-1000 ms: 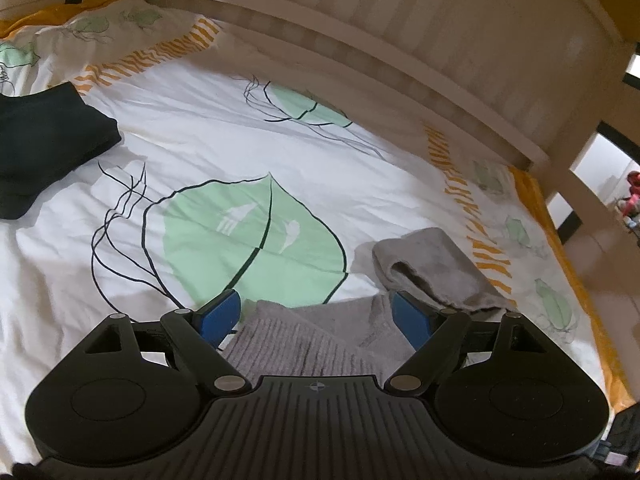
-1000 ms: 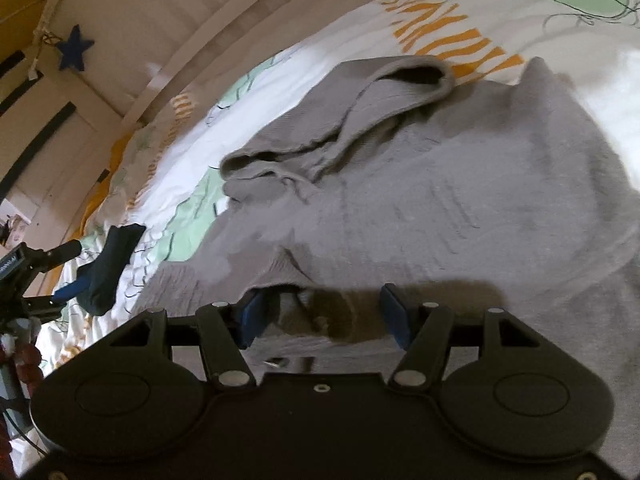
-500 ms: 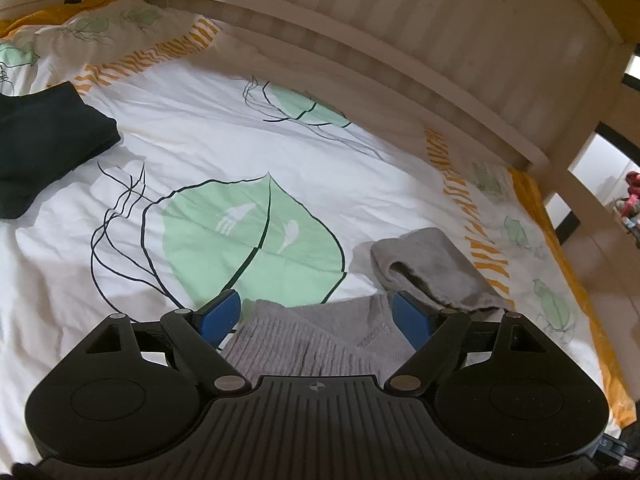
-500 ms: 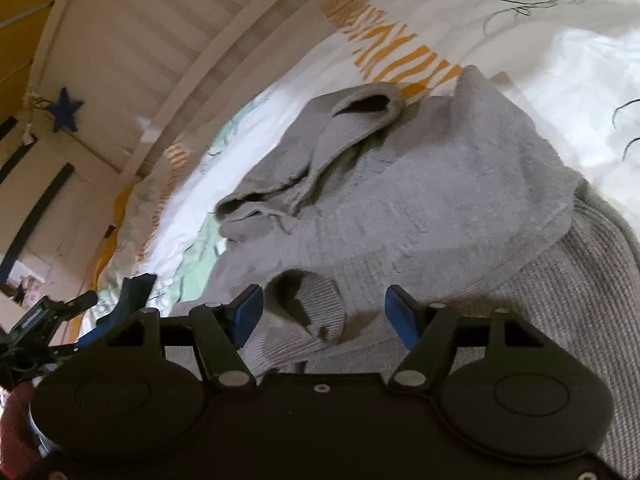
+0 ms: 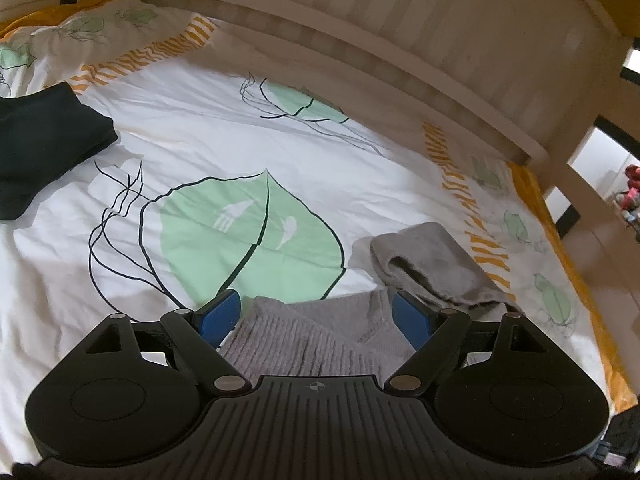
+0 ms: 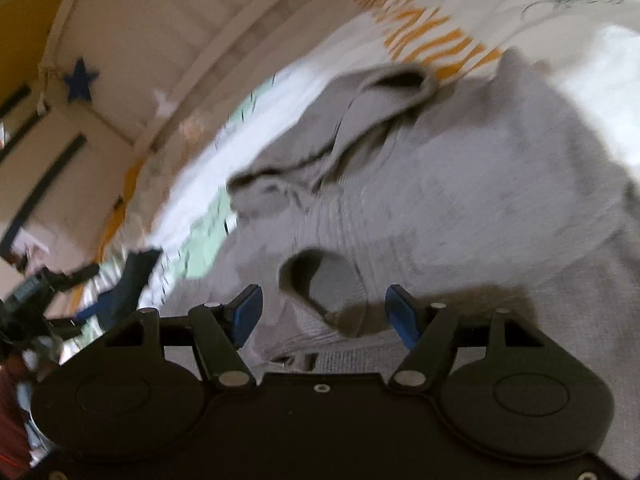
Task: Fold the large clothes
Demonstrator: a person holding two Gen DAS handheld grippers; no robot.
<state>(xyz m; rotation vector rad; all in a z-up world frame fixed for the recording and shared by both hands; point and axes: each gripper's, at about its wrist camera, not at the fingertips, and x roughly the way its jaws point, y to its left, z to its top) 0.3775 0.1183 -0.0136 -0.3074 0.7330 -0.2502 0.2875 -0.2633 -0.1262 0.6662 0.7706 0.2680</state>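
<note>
Leaf-print bedcover [image 5: 328, 152] is under grey sweater [image 6: 460, 200]; cuff [image 6: 316, 280] is framed dead ahead by released right gripper [image 6: 324, 312]; left gripper [image 5: 316, 312], released, is framing ribbed hem [image 5: 288, 336].

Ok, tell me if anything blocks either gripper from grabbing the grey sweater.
Nothing visible does. The left gripper is open with the grey sweater and its ribbed hem lying right between the fingers. The right gripper is open over the sleeve cuff. The dark garment lies well away.
</note>
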